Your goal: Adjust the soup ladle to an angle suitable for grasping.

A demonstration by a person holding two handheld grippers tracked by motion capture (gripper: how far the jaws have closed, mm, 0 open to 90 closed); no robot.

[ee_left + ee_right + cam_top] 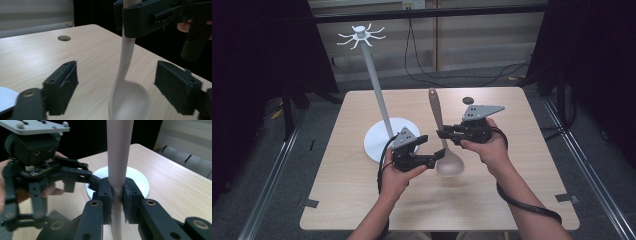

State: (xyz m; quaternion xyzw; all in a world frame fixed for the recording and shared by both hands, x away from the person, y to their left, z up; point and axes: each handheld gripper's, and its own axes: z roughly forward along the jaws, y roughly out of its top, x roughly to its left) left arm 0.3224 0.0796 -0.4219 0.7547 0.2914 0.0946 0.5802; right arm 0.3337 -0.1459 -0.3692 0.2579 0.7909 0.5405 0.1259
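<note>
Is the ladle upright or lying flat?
Upright: the right gripper clamps the ladle by its handle, bowl hanging low between the left gripper's open jaws.

A light wooden table [362, 210] stands on a grey floor [312, 125]. Black curtains [257, 60] hang on both sides. Behind the table is a pale wall [492, 35] with black cables [447, 75] hanging down to the floor. Metal rails [272, 180] run along the floor beside the table.
</note>
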